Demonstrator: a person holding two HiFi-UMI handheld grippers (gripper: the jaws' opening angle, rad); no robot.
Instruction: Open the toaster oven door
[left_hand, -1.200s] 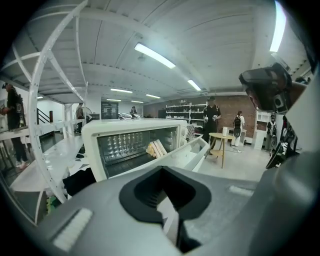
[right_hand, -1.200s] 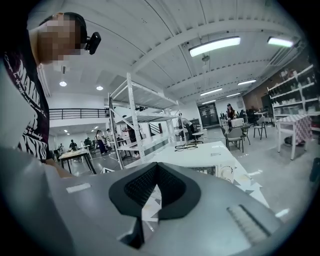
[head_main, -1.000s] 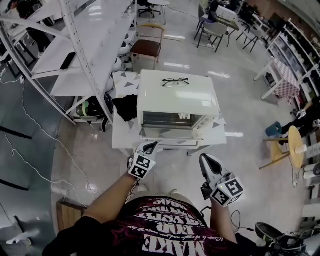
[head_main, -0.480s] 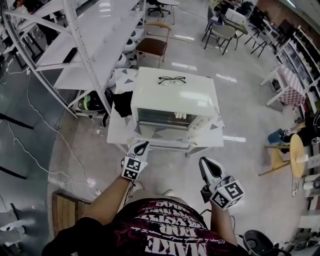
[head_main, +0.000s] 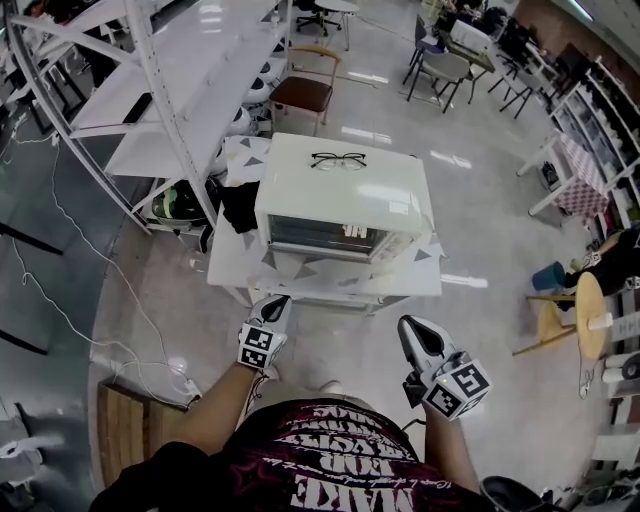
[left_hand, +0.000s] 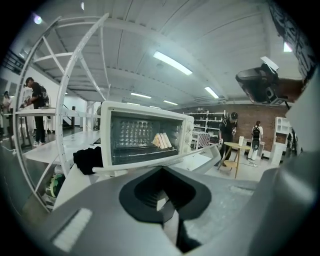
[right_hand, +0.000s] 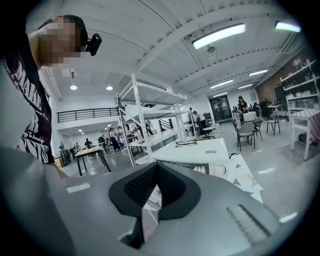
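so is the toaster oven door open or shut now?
Open: the door lies folded down flat below the oven mouth, with bread inside in plain view.

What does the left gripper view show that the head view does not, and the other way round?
Only the left gripper view: the toaster oven seen from the front, with pale slices on the rack behind the glass and knobs at its right. Only the head view: eyeglasses lying on the oven's top. Both: the oven on the white table, with a black cloth beside it.
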